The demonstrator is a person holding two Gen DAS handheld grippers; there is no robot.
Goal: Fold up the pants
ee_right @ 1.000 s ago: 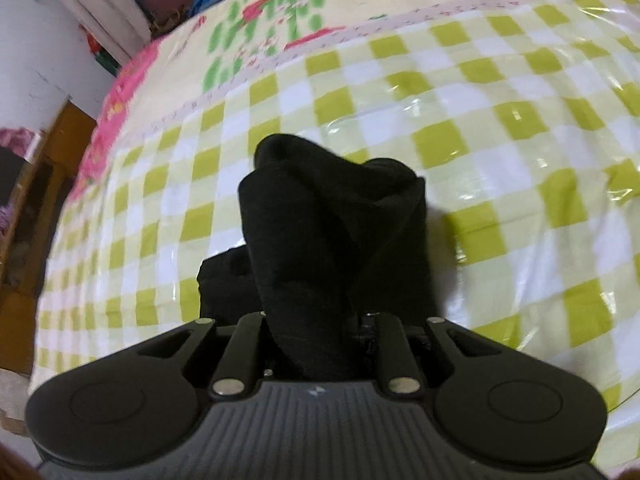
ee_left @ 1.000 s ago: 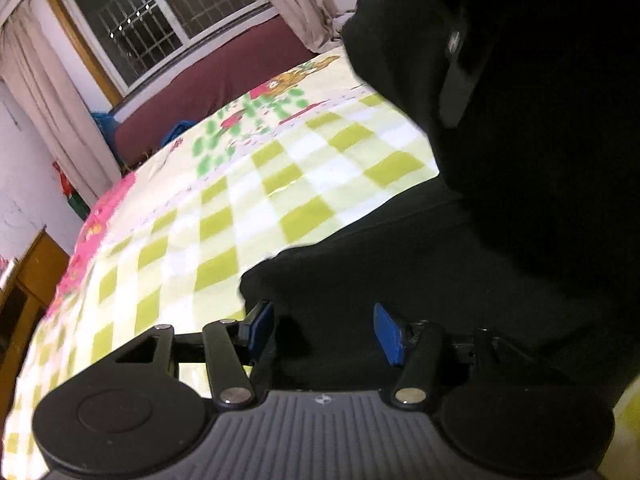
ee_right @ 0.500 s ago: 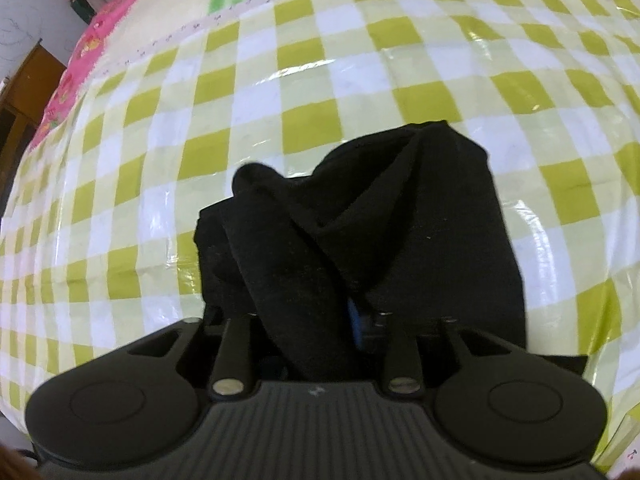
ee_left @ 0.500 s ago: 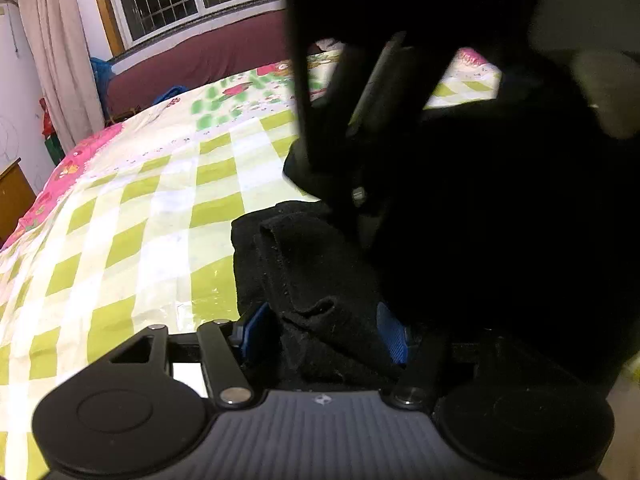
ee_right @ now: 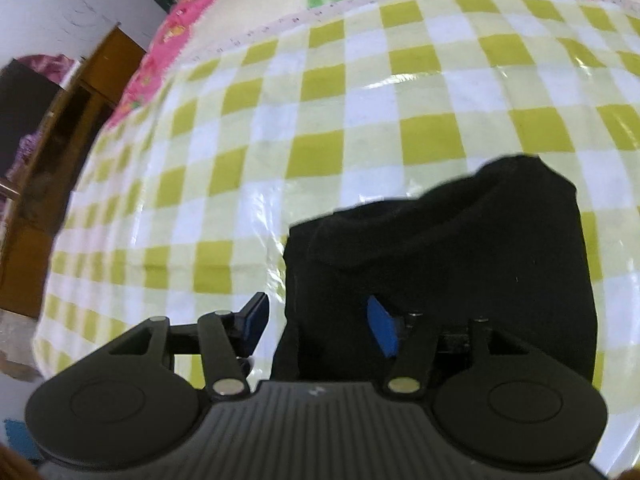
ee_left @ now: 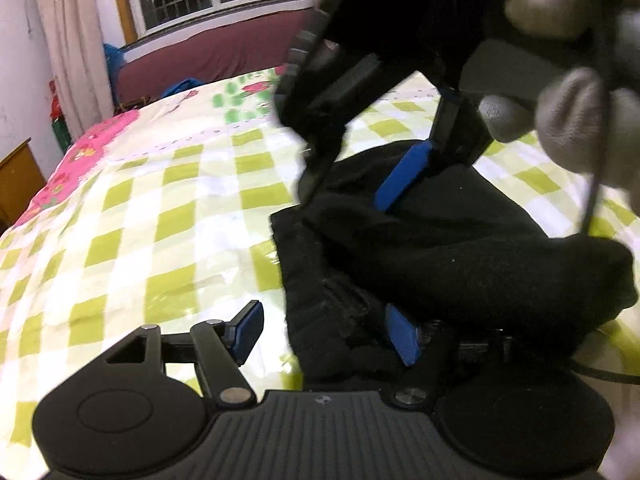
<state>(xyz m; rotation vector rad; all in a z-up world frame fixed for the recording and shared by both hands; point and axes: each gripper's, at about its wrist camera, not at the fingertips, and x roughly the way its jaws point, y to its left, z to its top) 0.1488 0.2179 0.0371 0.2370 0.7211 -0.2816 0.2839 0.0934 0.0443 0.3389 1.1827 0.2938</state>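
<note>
Pants between both opening grippers, unclamped.

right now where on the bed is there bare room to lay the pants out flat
The checked cover lies bare left of the black pants, out to the pink border, and beyond them toward the window. It is crowded at the pants, where the left gripper and right gripper, jaws opening, straddle the cloth.
</note>
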